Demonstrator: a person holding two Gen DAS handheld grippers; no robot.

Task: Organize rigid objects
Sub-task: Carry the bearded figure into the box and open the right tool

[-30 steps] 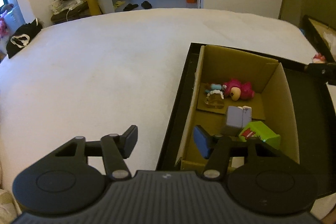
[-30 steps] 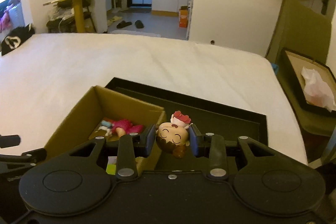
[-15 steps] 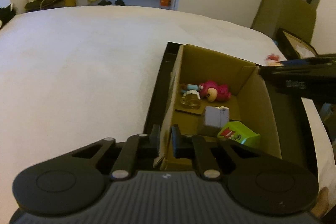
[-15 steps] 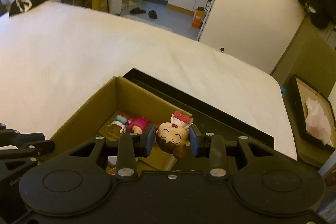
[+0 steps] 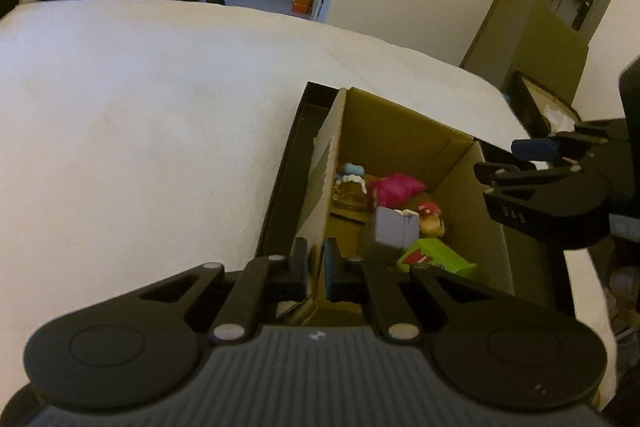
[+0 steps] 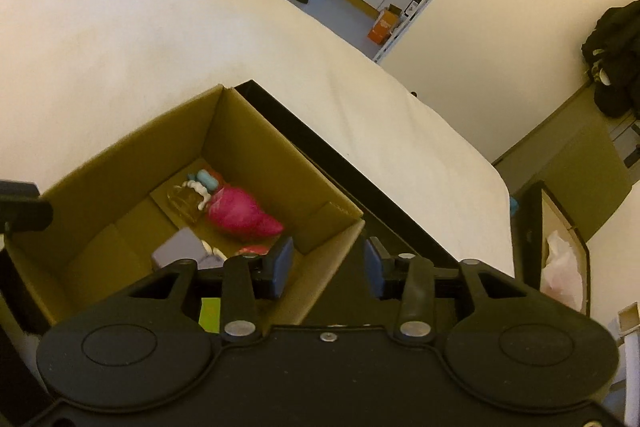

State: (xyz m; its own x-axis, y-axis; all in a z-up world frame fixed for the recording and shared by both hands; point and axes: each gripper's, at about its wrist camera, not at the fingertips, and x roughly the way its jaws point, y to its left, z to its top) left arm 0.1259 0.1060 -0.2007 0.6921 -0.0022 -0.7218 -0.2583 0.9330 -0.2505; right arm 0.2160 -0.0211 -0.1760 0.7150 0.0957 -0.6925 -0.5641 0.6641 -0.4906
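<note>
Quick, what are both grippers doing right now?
Left gripper: shut on the brown cardboard box wall.
Right gripper: jaws opening, nothing between them.

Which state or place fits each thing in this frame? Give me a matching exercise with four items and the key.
Things:
1. left gripper
2. right gripper
3. pink toy
4. green box

States or places:
A. jaws opening, nothing between them
B. lying far inside the cardboard box
C. clamped on the box's wall
D. near corner of the box, beside the lilac block

Pairs: 1-C, 2-A, 3-B, 4-D
</note>
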